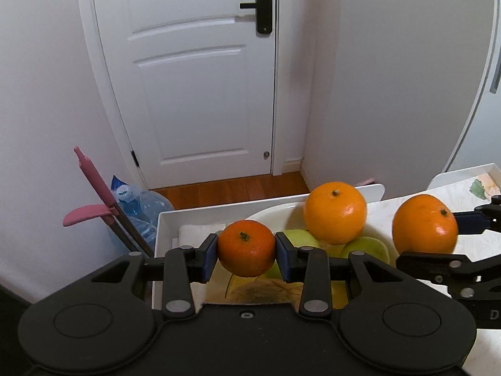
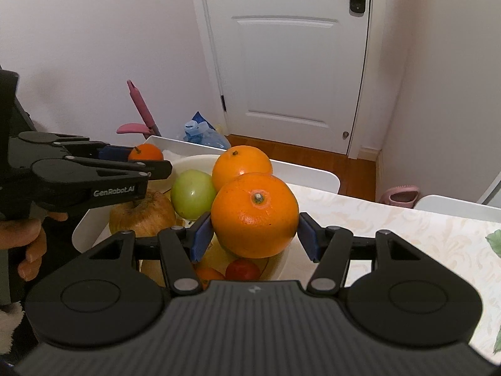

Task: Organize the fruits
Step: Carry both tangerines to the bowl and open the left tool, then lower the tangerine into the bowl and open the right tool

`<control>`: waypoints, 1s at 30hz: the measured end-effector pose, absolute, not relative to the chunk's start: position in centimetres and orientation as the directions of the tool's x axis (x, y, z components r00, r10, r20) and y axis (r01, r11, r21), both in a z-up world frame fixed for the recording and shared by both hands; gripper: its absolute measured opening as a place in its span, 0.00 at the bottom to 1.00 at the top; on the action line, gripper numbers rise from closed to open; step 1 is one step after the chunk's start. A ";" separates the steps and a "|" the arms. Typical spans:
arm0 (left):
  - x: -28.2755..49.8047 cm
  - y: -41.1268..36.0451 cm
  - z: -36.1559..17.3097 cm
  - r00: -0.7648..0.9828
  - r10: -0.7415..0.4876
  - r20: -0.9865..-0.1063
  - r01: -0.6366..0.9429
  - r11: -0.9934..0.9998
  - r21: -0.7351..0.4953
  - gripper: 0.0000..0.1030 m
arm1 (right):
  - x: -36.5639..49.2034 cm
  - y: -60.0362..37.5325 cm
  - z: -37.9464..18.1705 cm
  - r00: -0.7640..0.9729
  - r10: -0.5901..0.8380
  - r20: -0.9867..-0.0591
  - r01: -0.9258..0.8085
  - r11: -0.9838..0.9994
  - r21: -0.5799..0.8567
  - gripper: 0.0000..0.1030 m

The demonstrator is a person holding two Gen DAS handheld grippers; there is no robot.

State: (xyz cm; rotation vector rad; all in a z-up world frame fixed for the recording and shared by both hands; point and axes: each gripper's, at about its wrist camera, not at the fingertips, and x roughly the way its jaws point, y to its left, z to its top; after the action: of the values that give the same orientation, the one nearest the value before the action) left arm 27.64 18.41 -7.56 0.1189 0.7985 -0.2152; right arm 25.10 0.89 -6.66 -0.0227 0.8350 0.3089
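Note:
My left gripper (image 1: 246, 250) is shut on a small mandarin (image 1: 246, 248), held above the left side of a white fruit bowl (image 1: 275, 211). My right gripper (image 2: 254, 228) is shut on a large orange (image 2: 254, 214), over the bowl's right side; the same orange (image 1: 424, 224) shows at the right of the left wrist view. In the bowl (image 2: 184, 161) a second large orange (image 2: 241, 166) sits on top of a green apple (image 2: 194, 197), beside a brownish apple (image 2: 142, 214). Lower in the bowl lie a red fruit (image 2: 242, 269) and a small orange one (image 2: 208, 274), partly hidden.
The bowl rests in a white tray (image 1: 162, 219) at the table's far edge. A patterned tablecloth (image 2: 407, 228) covers the table to the right. Beyond the edge stand a pink-handled mop (image 1: 94, 181), a blue water bottle (image 1: 137, 200) and a white door (image 1: 194, 72). A hand (image 2: 31, 244) holds the left gripper (image 2: 150, 159).

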 end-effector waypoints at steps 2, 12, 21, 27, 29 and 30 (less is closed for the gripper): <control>28.0 18.7 -7.9 0.668 -0.156 -0.728 0.245 0.969 0.016 0.42 | 25.1 1.0 -6.8 0.630 0.262 -0.731 -0.280 0.955 0.100 0.71; 26.6 19.5 -5.7 0.729 -0.138 -0.670 0.206 0.978 0.022 0.91 | 24.7 1.2 -6.1 0.642 0.267 -0.719 -0.301 0.950 0.083 0.71; 24.4 20.7 -3.8 0.741 -0.110 -0.663 0.157 0.987 0.012 0.99 | 24.4 3.1 -6.2 0.634 0.304 -0.711 -0.404 0.914 0.032 0.71; 23.3 21.2 -3.5 0.742 -0.098 -0.663 0.143 0.990 0.014 1.00 | 24.6 4.8 -7.6 0.614 0.341 -0.712 -0.481 0.877 0.005 0.71; 23.2 21.3 -3.6 0.741 -0.097 -0.665 0.143 0.990 0.015 1.00 | 24.7 5.2 -8.1 0.610 0.336 -0.717 -0.485 0.874 -0.003 0.71; 23.1 21.4 -3.6 0.740 -0.097 -0.666 0.144 0.989 0.015 1.00 | 24.7 5.3 -8.3 0.609 0.336 -0.718 -0.487 0.873 -0.004 0.71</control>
State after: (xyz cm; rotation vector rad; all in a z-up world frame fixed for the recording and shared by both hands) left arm 23.12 21.36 -3.62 0.0671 0.7261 -0.1323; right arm 24.74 5.31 -8.26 -0.2075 0.7828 0.4793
